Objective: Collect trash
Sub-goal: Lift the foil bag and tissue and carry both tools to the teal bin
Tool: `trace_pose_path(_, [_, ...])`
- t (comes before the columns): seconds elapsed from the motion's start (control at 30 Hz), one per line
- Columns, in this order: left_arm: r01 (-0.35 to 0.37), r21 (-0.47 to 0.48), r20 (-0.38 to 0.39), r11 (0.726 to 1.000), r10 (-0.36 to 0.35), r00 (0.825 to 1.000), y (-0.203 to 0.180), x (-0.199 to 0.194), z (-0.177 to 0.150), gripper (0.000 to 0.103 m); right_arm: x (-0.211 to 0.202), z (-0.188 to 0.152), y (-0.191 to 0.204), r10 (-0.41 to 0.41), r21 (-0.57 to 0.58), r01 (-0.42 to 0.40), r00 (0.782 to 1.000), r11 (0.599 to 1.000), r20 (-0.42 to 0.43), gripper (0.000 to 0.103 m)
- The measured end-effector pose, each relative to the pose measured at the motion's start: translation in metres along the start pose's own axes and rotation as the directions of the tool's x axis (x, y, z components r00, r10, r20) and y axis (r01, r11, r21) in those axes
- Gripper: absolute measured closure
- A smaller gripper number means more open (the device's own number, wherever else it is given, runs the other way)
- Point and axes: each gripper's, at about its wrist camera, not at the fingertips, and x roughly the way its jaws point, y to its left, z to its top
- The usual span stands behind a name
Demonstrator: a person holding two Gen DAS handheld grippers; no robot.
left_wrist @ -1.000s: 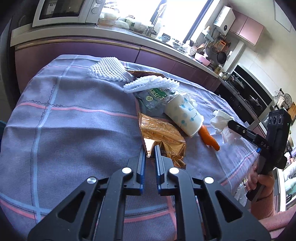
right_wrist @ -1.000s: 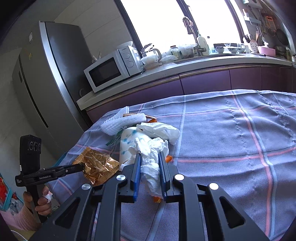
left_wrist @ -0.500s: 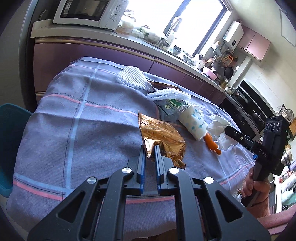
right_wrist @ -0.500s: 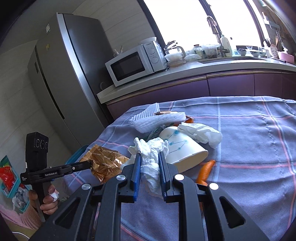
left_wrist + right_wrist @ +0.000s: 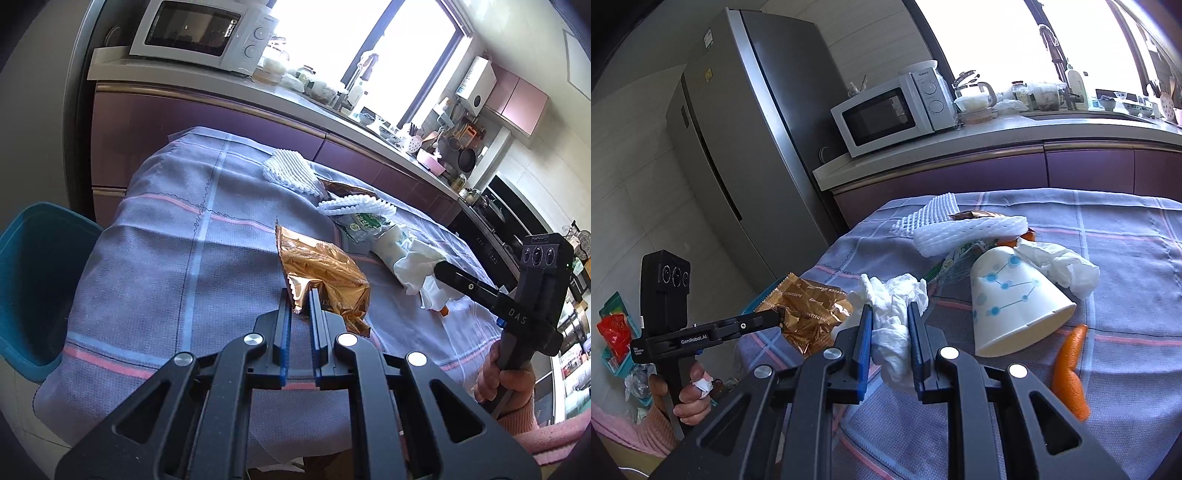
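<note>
My left gripper (image 5: 298,295) is shut on the corner of a crumpled gold snack wrapper (image 5: 325,269), held above the table's near left part; the wrapper also shows in the right wrist view (image 5: 809,314). My right gripper (image 5: 888,317) is shut on a wad of white tissue (image 5: 892,325), lifted over the table; the tissue shows in the left wrist view (image 5: 417,271). A blue trash bin (image 5: 33,280) stands left of the table.
On the purple checked tablecloth (image 5: 1126,266) lie a tipped paper cup (image 5: 1012,302), an orange carrot piece (image 5: 1071,373), more tissue (image 5: 1063,266), two white foam nets (image 5: 967,232), and a green-labelled clear wrapper (image 5: 364,223). A counter with a microwave (image 5: 894,110) and a fridge (image 5: 746,122) stand behind.
Both grippers pulled back and left from the pile with their loads. The blue bin came into the left wrist view. The tissue rose clear of the cup.
</note>
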Motion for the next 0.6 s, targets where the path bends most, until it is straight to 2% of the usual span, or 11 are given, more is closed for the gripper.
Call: trace_pose_path(0.6, [-0.061,-0.071,0.074,0.996,0.066,0.995,0.03,-0.043,-0.003,0.093,0.031,0.01,0.033,0.088,-0.047,-0.09,0.995,0.995,-0.043,0.085])
